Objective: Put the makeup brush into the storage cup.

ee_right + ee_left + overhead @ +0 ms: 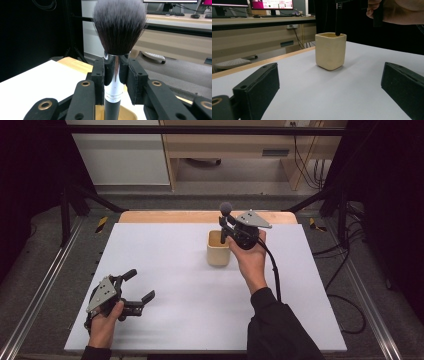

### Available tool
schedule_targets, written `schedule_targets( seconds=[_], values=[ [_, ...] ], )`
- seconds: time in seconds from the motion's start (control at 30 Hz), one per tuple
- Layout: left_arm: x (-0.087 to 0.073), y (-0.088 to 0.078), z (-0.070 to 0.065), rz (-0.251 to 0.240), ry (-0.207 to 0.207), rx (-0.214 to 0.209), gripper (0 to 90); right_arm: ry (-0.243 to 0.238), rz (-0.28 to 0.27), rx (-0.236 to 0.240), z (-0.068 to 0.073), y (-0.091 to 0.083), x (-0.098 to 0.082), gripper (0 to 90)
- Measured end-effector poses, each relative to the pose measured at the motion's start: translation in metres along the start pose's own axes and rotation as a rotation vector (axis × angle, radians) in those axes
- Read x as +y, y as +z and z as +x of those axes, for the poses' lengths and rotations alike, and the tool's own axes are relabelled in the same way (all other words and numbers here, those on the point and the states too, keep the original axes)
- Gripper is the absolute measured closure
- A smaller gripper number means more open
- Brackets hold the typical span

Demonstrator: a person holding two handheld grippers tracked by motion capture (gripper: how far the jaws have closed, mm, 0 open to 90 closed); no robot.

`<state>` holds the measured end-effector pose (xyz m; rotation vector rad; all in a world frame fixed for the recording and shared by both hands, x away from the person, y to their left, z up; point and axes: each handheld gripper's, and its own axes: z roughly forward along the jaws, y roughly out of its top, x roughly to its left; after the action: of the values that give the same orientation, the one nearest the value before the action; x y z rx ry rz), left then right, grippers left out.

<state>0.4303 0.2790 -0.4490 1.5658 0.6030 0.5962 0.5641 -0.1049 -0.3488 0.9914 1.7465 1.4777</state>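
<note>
Right gripper (pixel 223 231) pinches makeup brush (pixel 116 50) upright, handle tip inside beige cup (pixel 218 251), far center. Left gripper (pixel 141 289) spread, near left. Risk: off-center drop tips cup.

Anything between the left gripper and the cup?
Nothing: bare white table runs from the open left gripper to the cream cup, seen in the left gripper view and the high view.

No legible text, label, brand, number or sign on anything in view
</note>
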Motion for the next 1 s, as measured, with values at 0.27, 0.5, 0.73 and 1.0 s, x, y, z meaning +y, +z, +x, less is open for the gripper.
schedule_targets(
  seconds=[0.27, 0.5, 0.73, 1.0],
  values=[
    [0.000, 0.000, 0.000, 0.001, 0.003, 0.002, 1.5, 0.003, 0.006, -0.002, -0.001, 0.001, -0.004, 70.4],
    [0.000, 0.000, 0.000, 0.002, 0.002, 0.001, 1.5, 0.005, 0.015, 0.000, 0.000, 0.005, -0.007, 70.4],
    [0.000, 0.000, 0.000, 0.003, 0.003, 0.001, 1.5, 0.004, 0.025, -0.004, -0.001, 0.005, -0.011, 70.4],
    [0.000, 0.000, 0.000, 0.003, 0.004, 0.000, 1.5, 0.003, 0.029, -0.004, 0.000, 0.006, -0.013, 70.4]
  ],
)
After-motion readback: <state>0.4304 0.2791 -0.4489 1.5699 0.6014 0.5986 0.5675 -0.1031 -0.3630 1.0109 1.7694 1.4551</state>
